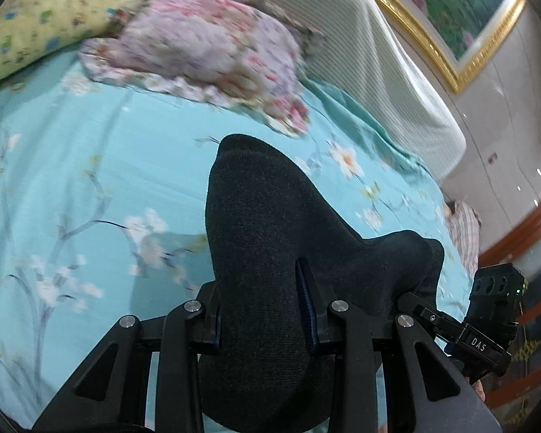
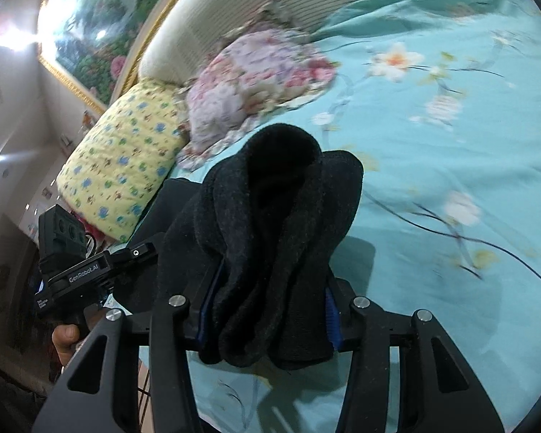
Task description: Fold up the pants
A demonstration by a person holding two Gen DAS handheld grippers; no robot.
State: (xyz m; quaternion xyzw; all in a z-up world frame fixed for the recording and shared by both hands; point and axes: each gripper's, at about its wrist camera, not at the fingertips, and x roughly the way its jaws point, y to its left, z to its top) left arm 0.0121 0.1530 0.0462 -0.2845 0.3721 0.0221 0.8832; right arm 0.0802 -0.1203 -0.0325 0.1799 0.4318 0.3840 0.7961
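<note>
Pants [image 1: 270, 238], dark knit, hung bunched and lifted off the bed [image 1: 90, 180], clamped at two points: left gripper [image 1: 267, 310] closed on one thick wad, right gripper [image 2: 270, 310] closed on another, fabric spilling up over both sets of fingers. Judged early in the fold: no flat layer or crease visible, cloth gathered and hanging rather than laid out. Still to do, by that reading: spread flat, bring halves together, smooth down.

Open teal sheet lay ahead and to both sides, plenty of room to lay the pants out. Far off sat a floral pillow [image 1: 205, 43] and a yellow pillow [image 1: 43, 11] against the headboard [image 1: 360, 54], well apart from the pants. Bed edge dropped away at the right in the left view, near a striped cloth [image 1: 465, 231]; best kept clear of that side. In the right view, part of a hand [image 2: 66, 339] showed beneath the other gripper.
</note>
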